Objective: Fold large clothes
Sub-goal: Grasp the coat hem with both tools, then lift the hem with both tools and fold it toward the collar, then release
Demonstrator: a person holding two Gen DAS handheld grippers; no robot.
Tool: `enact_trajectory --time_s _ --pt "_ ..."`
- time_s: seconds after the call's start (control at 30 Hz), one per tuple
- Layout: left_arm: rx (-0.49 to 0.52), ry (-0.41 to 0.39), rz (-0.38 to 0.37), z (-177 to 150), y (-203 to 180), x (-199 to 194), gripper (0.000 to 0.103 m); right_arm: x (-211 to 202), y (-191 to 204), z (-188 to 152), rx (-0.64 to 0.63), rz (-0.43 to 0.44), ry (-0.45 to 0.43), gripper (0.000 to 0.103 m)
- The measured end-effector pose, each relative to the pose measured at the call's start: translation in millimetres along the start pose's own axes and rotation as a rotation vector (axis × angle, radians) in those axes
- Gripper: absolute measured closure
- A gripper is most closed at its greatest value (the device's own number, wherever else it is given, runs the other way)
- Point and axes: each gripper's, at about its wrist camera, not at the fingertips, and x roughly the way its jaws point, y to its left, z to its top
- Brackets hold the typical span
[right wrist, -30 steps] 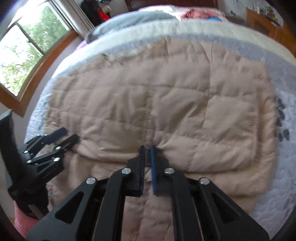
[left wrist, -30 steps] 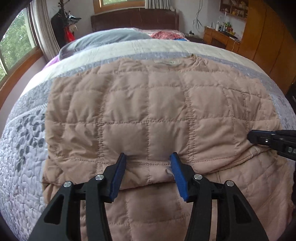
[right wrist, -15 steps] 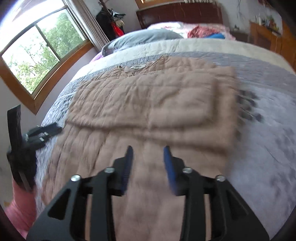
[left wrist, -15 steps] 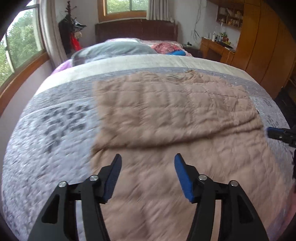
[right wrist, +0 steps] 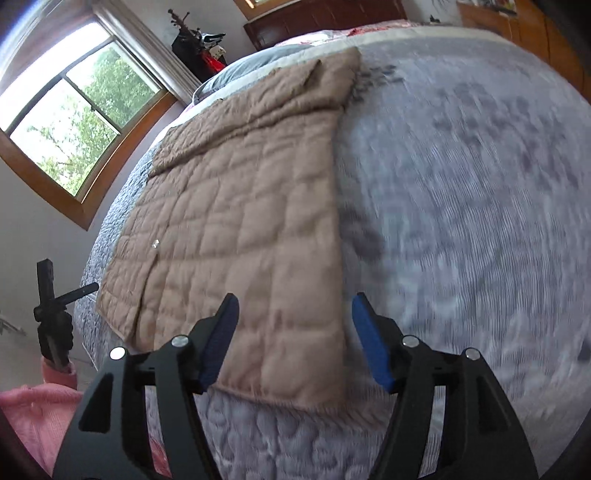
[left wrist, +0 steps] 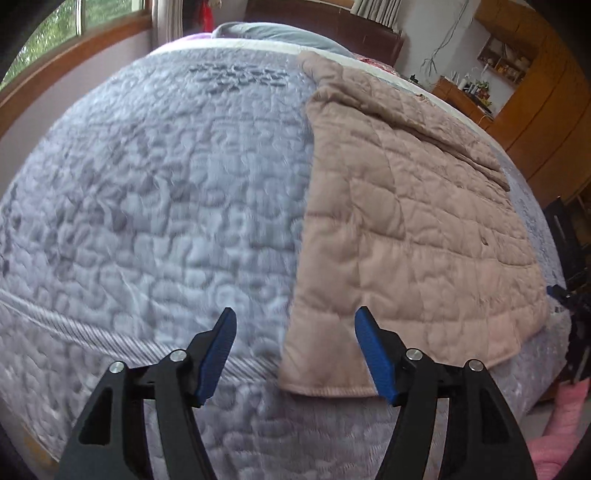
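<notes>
Both claws up front: my left gripper (left wrist: 293, 354) and my right gripper (right wrist: 293, 343), black-framed with blue pads, hang over a bed covered by a grey-lilac quilted bedspread (left wrist: 155, 206) with a pebbled stitch pattern. Room: wood-framed window (right wrist: 70, 122) on one side, dark wooden headboard (right wrist: 325, 18) at the far end, orange-brown wooden cabinets (left wrist: 546, 110) on the other side. Left jaws stand wide and have just been opening; nothing between them, pads clear of the cloth. Right jaws likewise wide, just been opening, empty, hovering above the garment's near right corner. Tan quilted padded jacket (left wrist: 406, 229) lies flat on the bedspread, its upper part folded over in a band across the far end, near hem straight beside the bed's edge. Pink sleeve (right wrist: 33, 413) shows at lower left in the right view.
</notes>
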Motion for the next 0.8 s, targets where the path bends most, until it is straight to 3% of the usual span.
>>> enact_trajectory --time_s 0.23,0.37,0.4,0.47,0.57,0.67,0.8 --pt "0.018 0.037 -0.070 -1.8 -15.4 21.6 0.036 7.0 -1.4 -24.1 0.015 0.022 0.021 0.041" --pt "0.053 0.027 -0.039 -6.4 -26.6 25.4 0.038 20.2 4.1 -26.4 -0.012 0.022 0.052 0.056" --pt "0.058 0.022 -0.042 -7.0 -28.3 25.3 0.041 21.9 7.3 -26.2 -0.028 0.008 0.048 0.059" --pt "0.062 0.019 -0.037 -8.3 -30.8 26.0 0.055 23.6 10.9 -24.9 -0.040 0.010 0.049 0.083" --pt "0.051 0.008 -0.055 -9.0 -31.1 23.8 0.082 24.0 14.6 -23.3 -0.039 0.028 0.052 0.091" --pt "0.058 -0.025 -0.054 -11.5 -34.7 14.0 0.089 15.6 22.7 -23.2 -0.062 0.017 0.028 0.093" --pt "0.069 -0.079 -0.082 -19.6 -37.2 -14.2 0.091 -6.5 28.2 -26.9 -0.072 0.042 -0.027 0.094"
